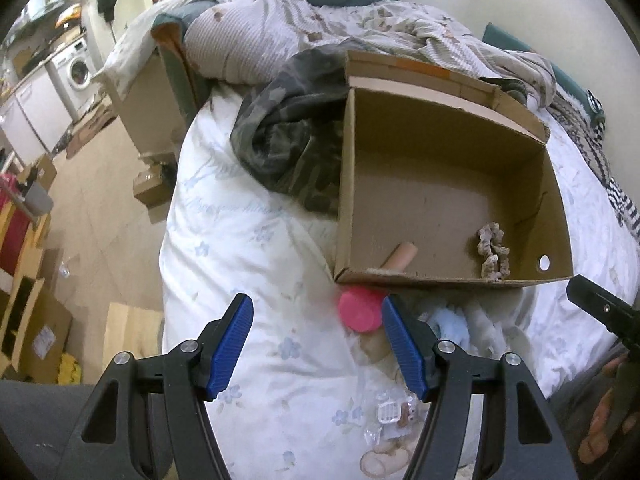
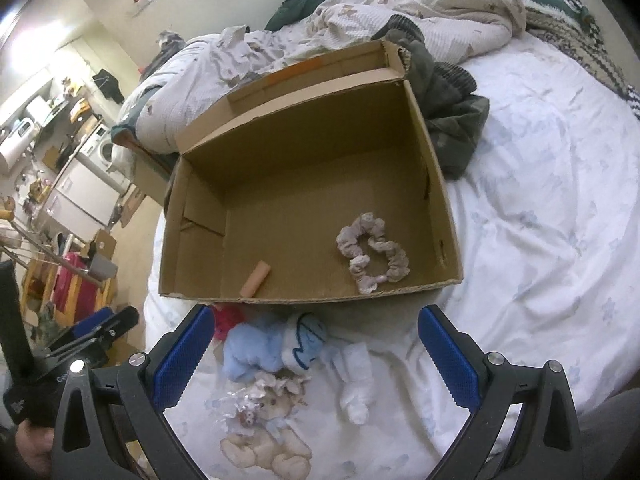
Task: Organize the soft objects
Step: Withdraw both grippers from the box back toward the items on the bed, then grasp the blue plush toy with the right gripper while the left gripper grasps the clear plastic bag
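Saw an open cardboard box [image 2: 304,152] on the white bed [image 2: 540,208], holding a frilly scrunchie [image 2: 372,254] toward its 4 o'clock corner and a small peach tube [image 2: 256,278] at 7 o'clock. Found the remaining soft things just outside the box's near wall: a pink piece [image 1: 360,308], a light blue plush [image 2: 256,348], a white sock [image 2: 354,380] and a beige teddy [image 2: 264,452] at 6 o'clock. Held the left hand-held gripper [image 1: 318,344] partly open, empty, pink piece just beyond its right fingertip. Kept the right hand-held gripper [image 2: 312,356] wide open above the pile, gripping nothing
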The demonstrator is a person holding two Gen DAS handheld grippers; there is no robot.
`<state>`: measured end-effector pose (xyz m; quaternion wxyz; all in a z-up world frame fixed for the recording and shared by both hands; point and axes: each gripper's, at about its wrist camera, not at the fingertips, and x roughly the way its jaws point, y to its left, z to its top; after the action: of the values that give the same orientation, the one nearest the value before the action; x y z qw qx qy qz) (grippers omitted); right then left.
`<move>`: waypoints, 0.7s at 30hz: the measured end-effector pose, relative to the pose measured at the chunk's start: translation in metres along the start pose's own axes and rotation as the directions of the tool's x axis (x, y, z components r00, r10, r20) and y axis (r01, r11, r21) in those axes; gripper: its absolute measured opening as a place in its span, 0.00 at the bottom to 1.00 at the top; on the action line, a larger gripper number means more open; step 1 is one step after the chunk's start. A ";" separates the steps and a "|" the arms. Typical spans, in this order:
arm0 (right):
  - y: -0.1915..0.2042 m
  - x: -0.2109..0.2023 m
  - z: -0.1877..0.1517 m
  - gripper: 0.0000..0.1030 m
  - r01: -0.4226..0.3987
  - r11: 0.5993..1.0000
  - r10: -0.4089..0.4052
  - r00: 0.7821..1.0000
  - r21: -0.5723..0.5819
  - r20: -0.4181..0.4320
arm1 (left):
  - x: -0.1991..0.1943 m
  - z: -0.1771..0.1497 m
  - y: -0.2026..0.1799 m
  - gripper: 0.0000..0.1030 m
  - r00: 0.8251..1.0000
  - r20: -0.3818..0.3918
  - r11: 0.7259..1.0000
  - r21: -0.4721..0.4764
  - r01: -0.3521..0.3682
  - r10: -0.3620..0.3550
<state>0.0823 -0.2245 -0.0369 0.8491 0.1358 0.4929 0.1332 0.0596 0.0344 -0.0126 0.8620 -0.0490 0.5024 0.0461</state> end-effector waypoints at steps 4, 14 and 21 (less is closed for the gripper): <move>0.002 0.010 -0.003 1.00 -0.059 0.998 0.060 0.997 0.020 -0.055 | 0.001 -0.002 0.008 0.62 1.000 -0.007 1.000 -0.019 -0.006 0.006; 0.017 0.079 -0.015 1.00 -0.103 0.992 0.119 0.947 0.068 -0.298 | 0.008 -0.004 0.021 0.62 0.998 -0.051 0.996 -0.090 0.019 -0.024; 0.026 0.120 -0.020 0.82 -0.077 0.996 0.085 0.923 0.037 -0.375 | 0.012 -0.004 0.023 0.62 0.998 -0.057 0.995 -0.094 0.013 -0.019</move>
<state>0.1198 -0.1553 -0.1334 0.7311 0.1371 0.6418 0.1866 0.0591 0.0565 -0.0256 0.8443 -0.0946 0.5239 0.0613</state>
